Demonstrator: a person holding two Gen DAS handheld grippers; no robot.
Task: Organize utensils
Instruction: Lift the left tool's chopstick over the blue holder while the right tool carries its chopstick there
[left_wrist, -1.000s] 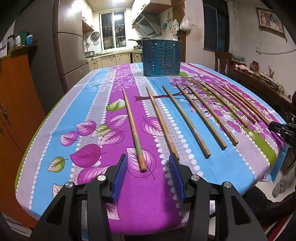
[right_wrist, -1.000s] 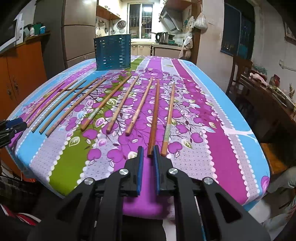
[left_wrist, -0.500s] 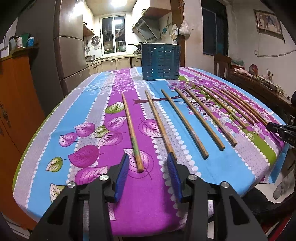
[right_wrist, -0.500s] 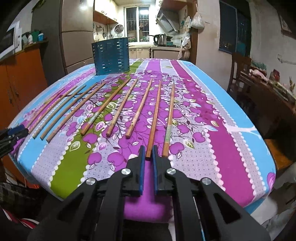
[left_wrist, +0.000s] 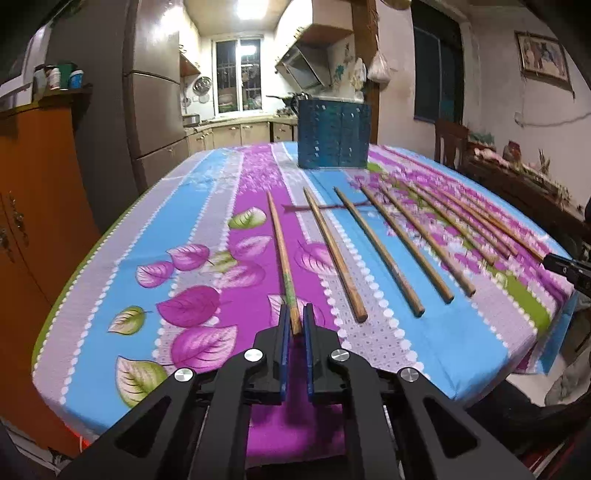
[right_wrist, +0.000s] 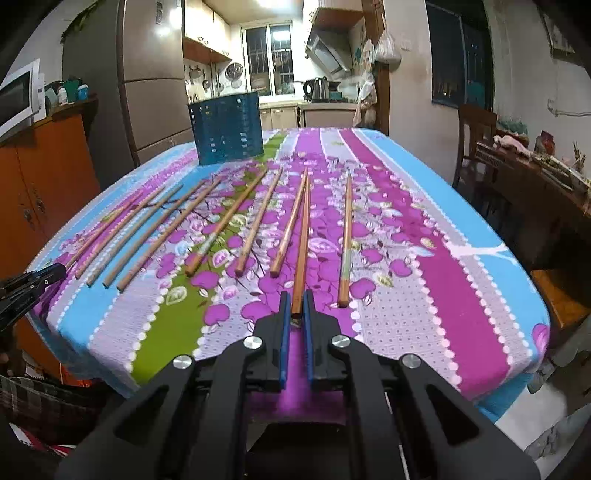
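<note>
At the bottom centre of the left wrist view the left gripper (left_wrist: 295, 319) is pinched narrow on the near end of the leftmost chopstick (left_wrist: 281, 251), gripped at the butt presumably so the long shaft runs straight ahead and can be tipped into a holder; at the bottom centre of the right wrist view the right gripper (right_wrist: 296, 308) likewise clamps the near end of a reddish chopstick (right_wrist: 303, 236), whose far tip crosses a neighbouring chopstick (right_wrist: 290, 225), so it seems partly raised off the tablecloth (right_wrist: 424, 266); through the middle of both frames the remaining chopsticks (left_wrist: 380, 254) lie side by side, fanned apart with their butts toward the near table edge, spacing that lets narrow jaws take one without nudging the next; at the upper centre, at the far end of the table, the blue perforated utensil holder (left_wrist: 333, 134) stands upright, the likely destination.
</note>
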